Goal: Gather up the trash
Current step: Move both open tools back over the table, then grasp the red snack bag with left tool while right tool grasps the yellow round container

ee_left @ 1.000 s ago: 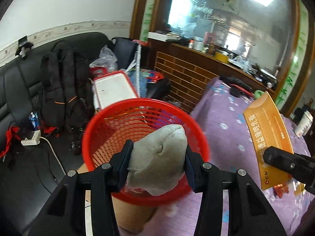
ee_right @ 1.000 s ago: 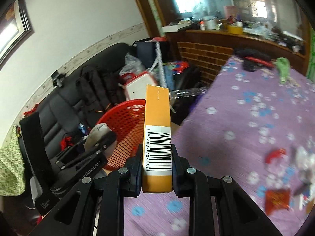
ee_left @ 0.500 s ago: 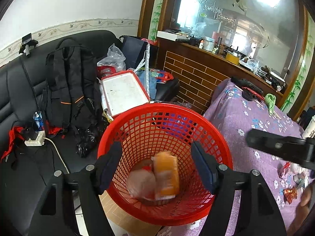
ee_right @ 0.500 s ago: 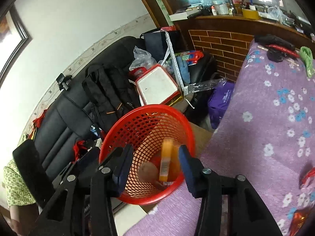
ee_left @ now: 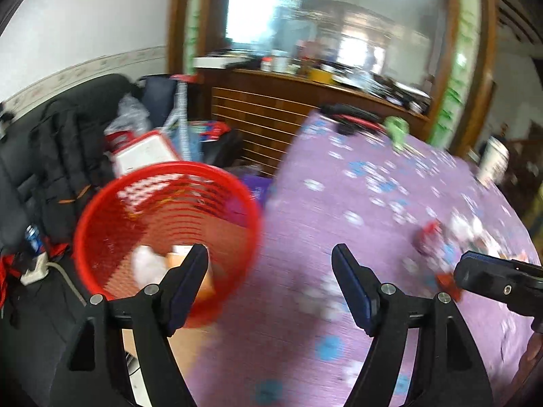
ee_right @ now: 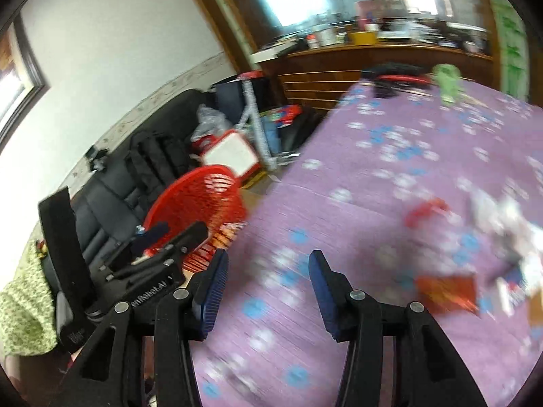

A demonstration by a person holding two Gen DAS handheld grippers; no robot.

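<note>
With nothing between their blue pads, both claws are free for the next pickup. On the left gripper (ee_left: pixel 269 273) the jaws stand wide and are opening a little further; only the purple flowered tablecloth (ee_left: pixel 356 203) and the near rim of the red basket (ee_left: pixel 101 210) show through the gap. The right gripper (ee_right: pixel 268 274) stands at a moderate gap, empty, over bare cloth.

Work done, judging by the basket: it stands just off the table's left edge and already holds a pale crumpled wad (ee_left: pixel 147 264) and an orange box (ee_left: pixel 178 259), lying side by side at the bottom.

Work left: a cluster of litter lies on the cloth to the right, well apart from the basket. It includes a red wrapper (ee_right: pixel 426 210), a flat orange-red packet (ee_right: pixel 448 291) and white scraps (ee_right: pixel 499 213); blur prevents a closer count. The task is judged partly complete, with several more trips needed.
</note>
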